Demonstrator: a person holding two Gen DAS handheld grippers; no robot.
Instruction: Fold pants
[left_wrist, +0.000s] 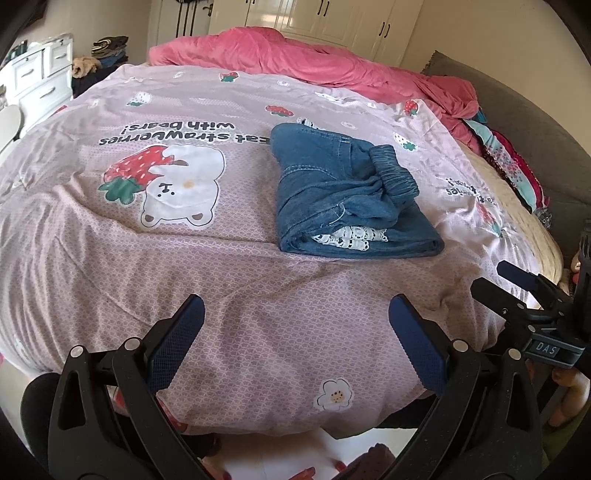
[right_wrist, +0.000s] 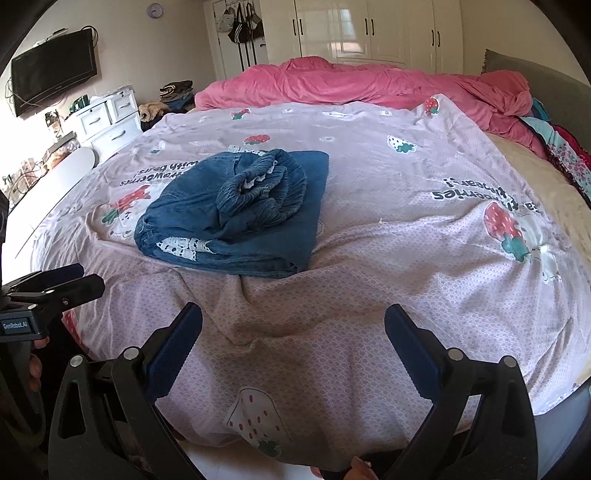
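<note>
Blue denim pants (left_wrist: 343, 192) lie folded into a compact bundle on the pink strawberry-print bedspread (left_wrist: 184, 266), elastic waistband on top and white lace trim showing at the near fold. They also show in the right wrist view (right_wrist: 240, 214). My left gripper (left_wrist: 295, 314) is open and empty, held back near the bed's front edge, apart from the pants. My right gripper (right_wrist: 293, 321) is open and empty too, also near the front edge. Each gripper shows at the other view's side: the right gripper (left_wrist: 524, 288), the left gripper (right_wrist: 55, 284).
A crumpled pink duvet (right_wrist: 369, 85) lies across the far side of the bed. Patterned clothes (left_wrist: 517, 173) are piled at the right by a grey headboard (left_wrist: 535, 122). White drawers (right_wrist: 107, 114) and a wall TV (right_wrist: 51, 70) stand at the left, wardrobes behind.
</note>
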